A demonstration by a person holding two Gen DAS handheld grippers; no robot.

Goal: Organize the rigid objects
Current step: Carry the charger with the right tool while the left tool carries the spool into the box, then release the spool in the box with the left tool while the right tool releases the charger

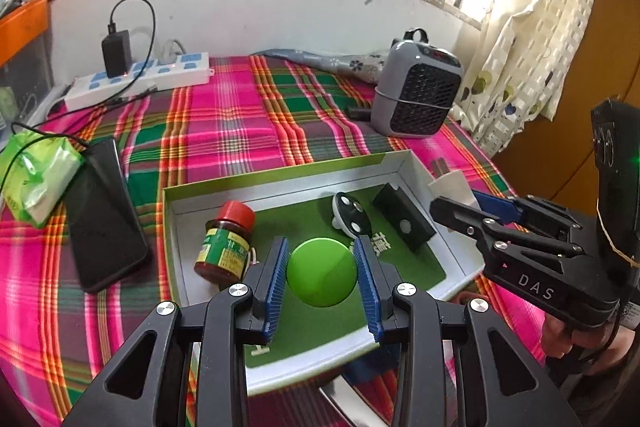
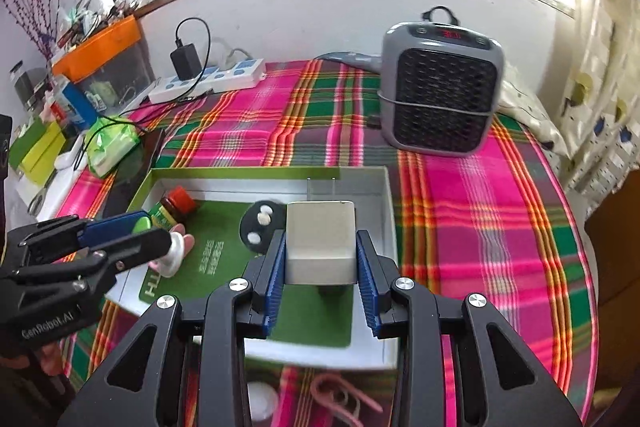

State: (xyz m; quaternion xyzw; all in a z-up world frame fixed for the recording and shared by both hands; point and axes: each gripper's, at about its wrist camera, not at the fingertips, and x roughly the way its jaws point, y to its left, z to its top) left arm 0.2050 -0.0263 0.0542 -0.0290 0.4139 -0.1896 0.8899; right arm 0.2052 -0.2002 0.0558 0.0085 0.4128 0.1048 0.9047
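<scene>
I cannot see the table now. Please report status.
Left claw shut on green disc. Right claw shut on white charger. Both over the box; nothing blocking.

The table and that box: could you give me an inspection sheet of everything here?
Surface: plaid cloth covers the table.
Job's things: shallow box holds a red-capped bottle, a black-and-white round piece and a black block.
Clutter: phone, green tissue pack, small heater.
Grippers: left gripper shut on green disc; right gripper shut on white charger plug; both over the box.
Cables: black adapter plugged into power strip.
Surroundings: barred window, dotted curtain.
</scene>
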